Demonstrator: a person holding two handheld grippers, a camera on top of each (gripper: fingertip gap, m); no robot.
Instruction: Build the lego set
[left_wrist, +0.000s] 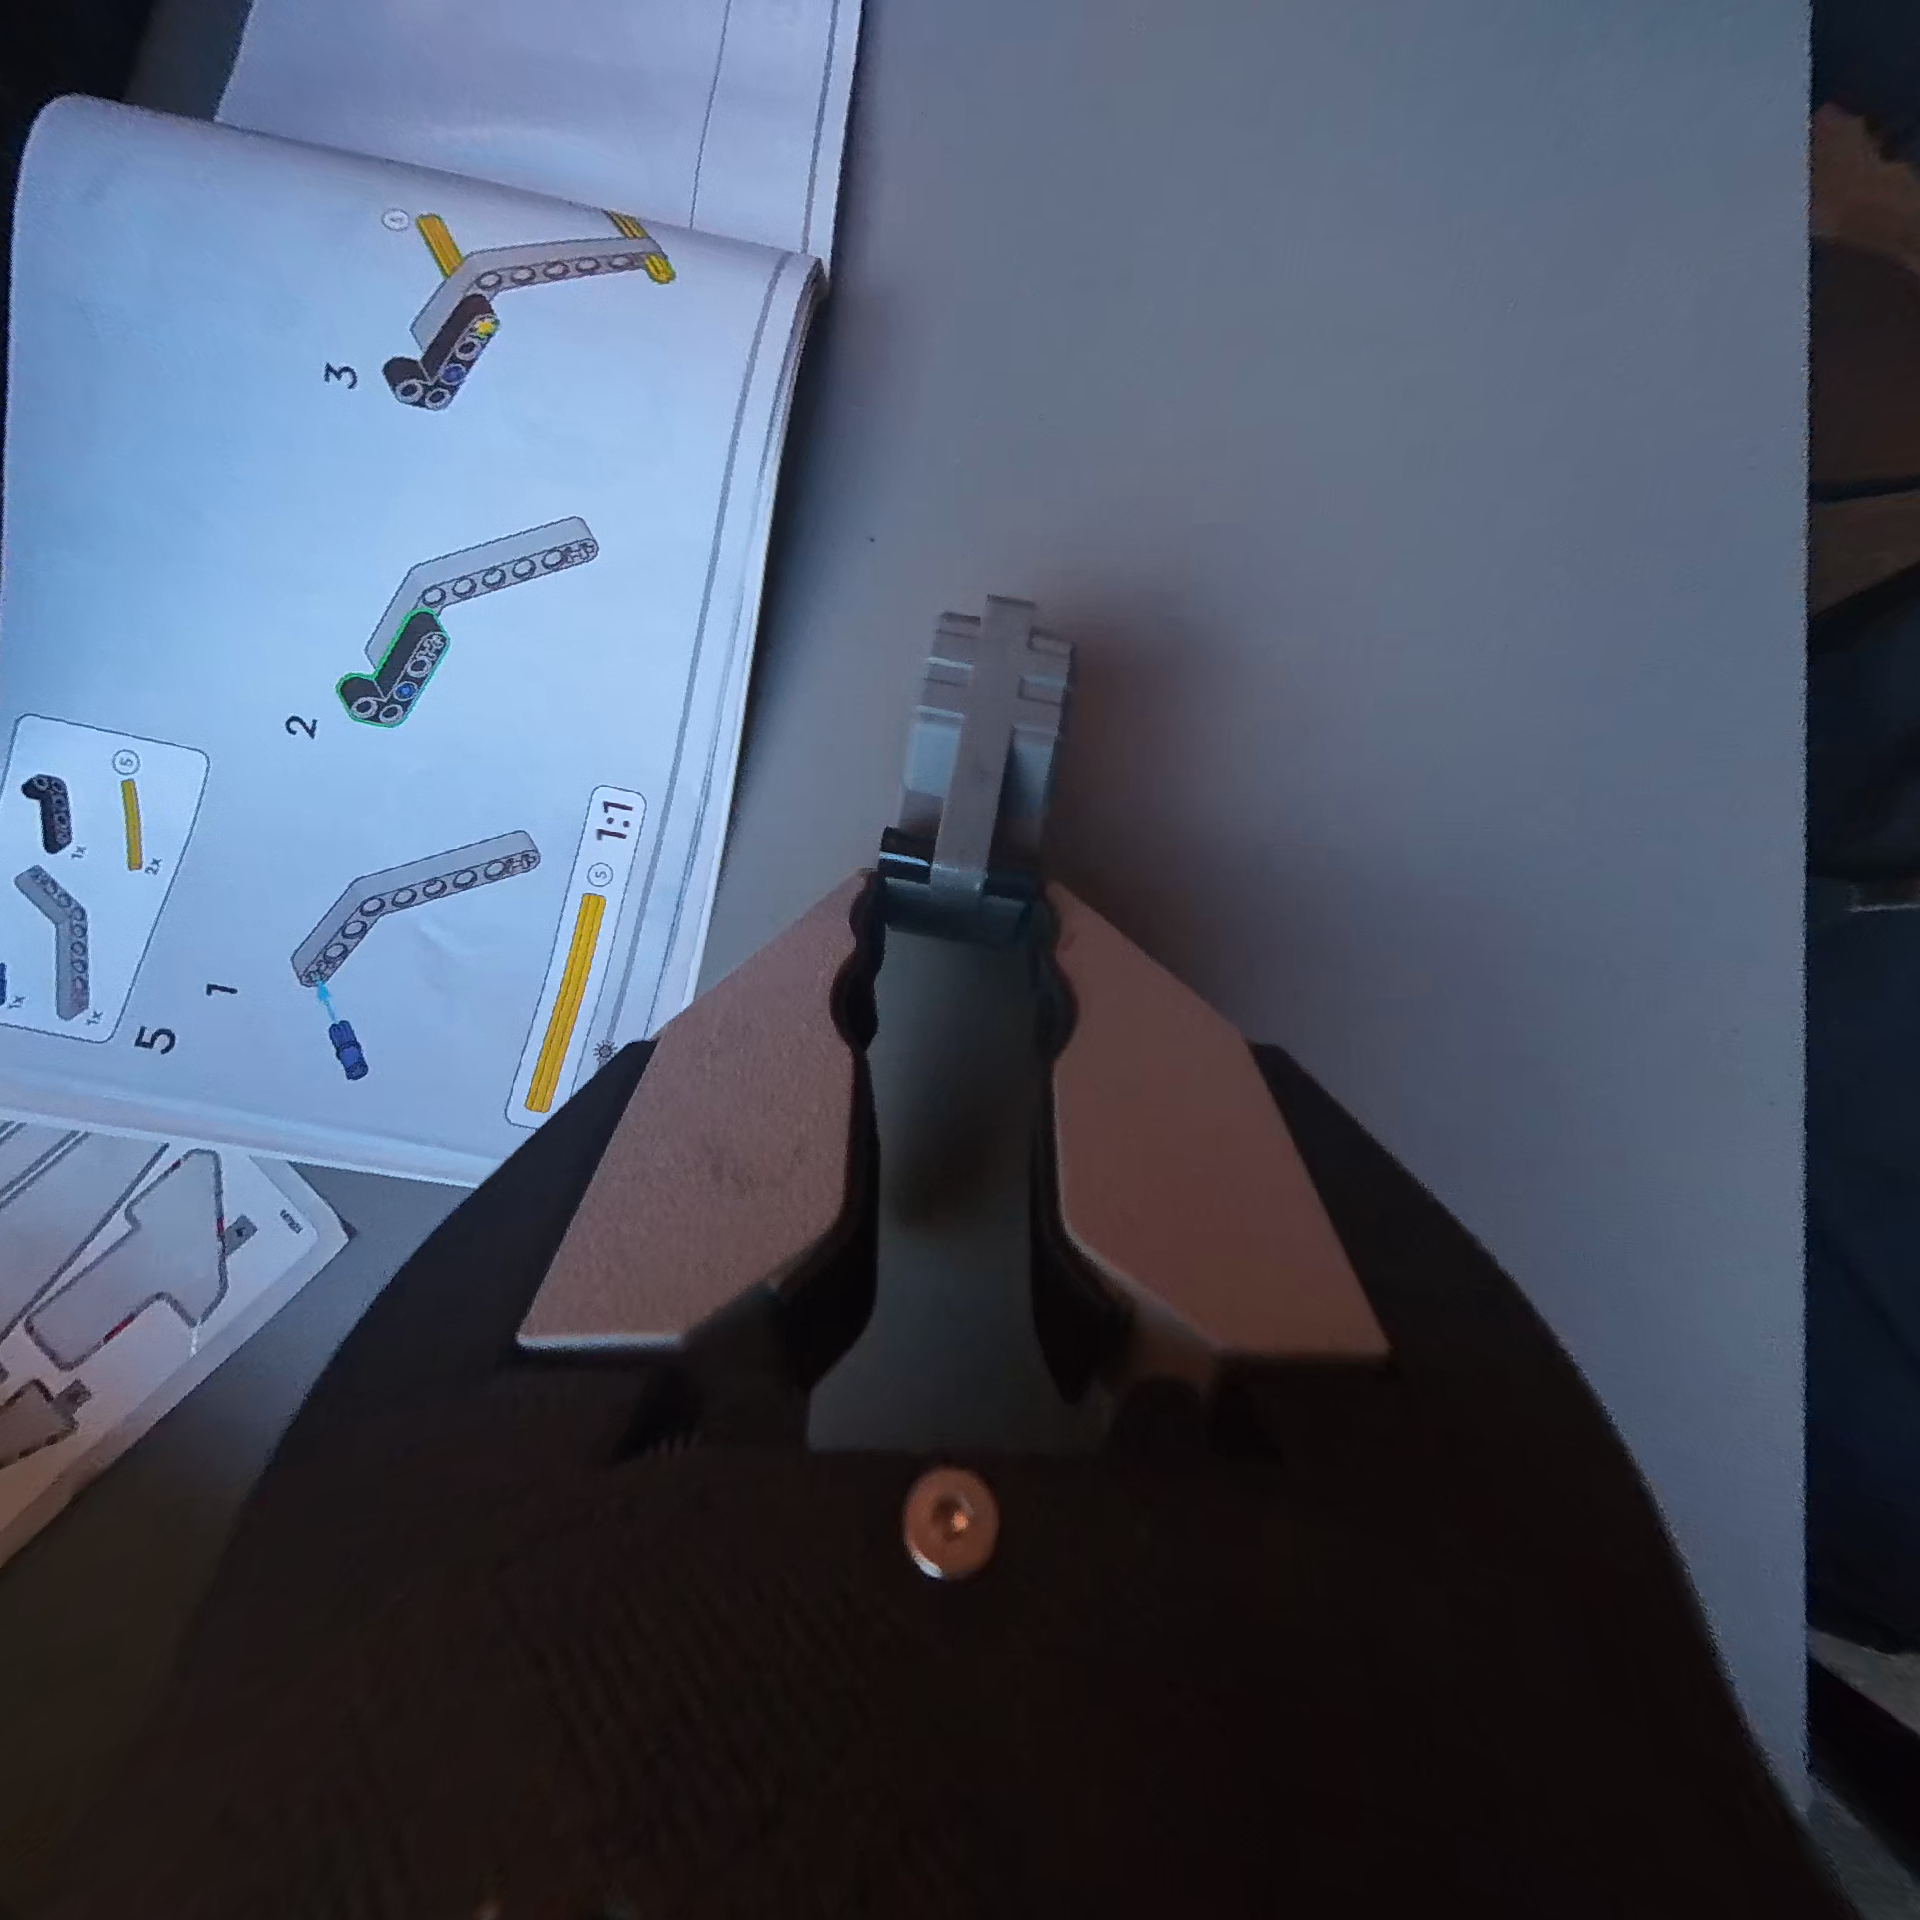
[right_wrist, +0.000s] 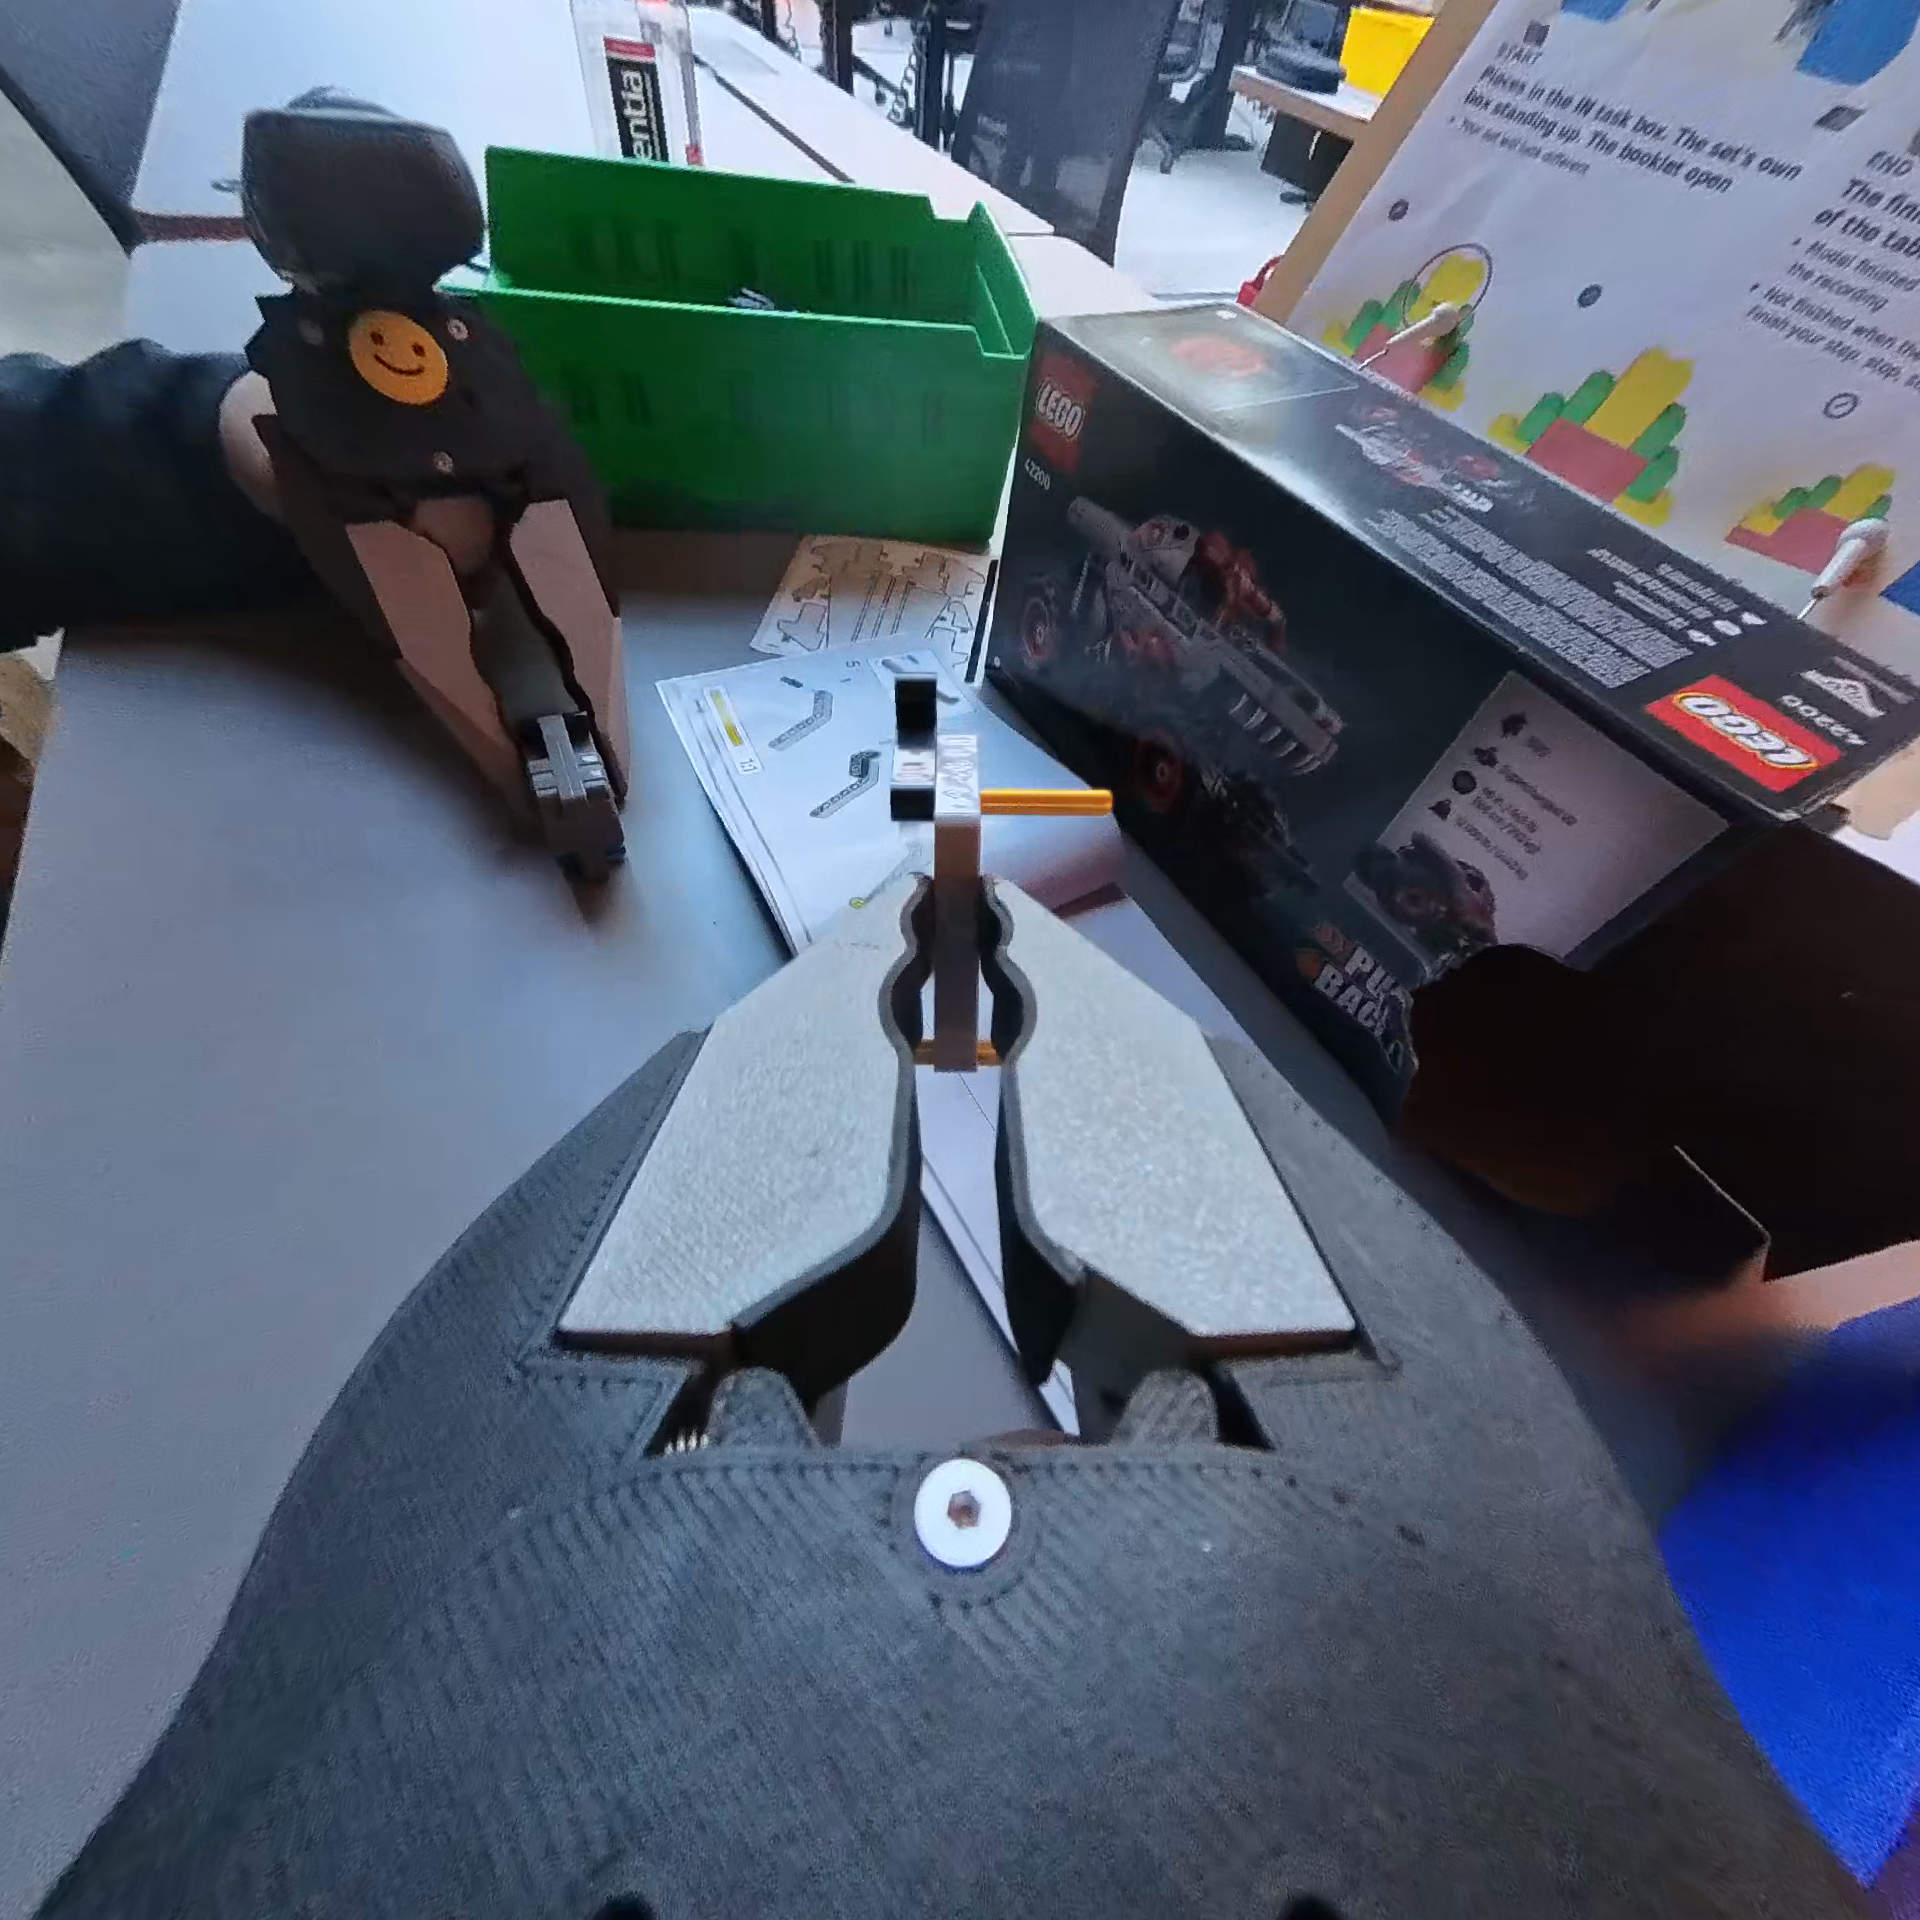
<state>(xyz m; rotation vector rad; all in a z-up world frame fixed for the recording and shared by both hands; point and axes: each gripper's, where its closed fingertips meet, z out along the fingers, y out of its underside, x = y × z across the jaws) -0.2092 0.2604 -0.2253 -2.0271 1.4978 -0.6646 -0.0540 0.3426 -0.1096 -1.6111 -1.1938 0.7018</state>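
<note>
My left gripper (left_wrist: 954, 883) is shut on a grey lego assembly (left_wrist: 987, 727) with a dark piece at its base, held low over the grey table (left_wrist: 1351, 416). It also shows in the right wrist view (right_wrist: 571, 800) at the left, pointing down at the table. My right gripper (right_wrist: 954, 904) is shut on a grey lego beam (right_wrist: 956, 862) that stands upright, with a black piece (right_wrist: 914, 748) on its top left and a yellow axle (right_wrist: 1044, 801) sticking out to the right. The open instruction booklet (left_wrist: 364, 623) lies left of the left gripper and shows in the right wrist view (right_wrist: 821, 769) behind the beam.
A green bin (right_wrist: 748, 343) stands at the back. The black lego box (right_wrist: 1351, 644) lies on its side at the right, with a printed poster (right_wrist: 1662, 260) behind it. A sticker sheet (right_wrist: 883, 603) lies by the bin. A person's dark sleeve (right_wrist: 104, 478) holds the left gripper. The tips of one gripper are about 20 centimeters away from the tips of the other.
</note>
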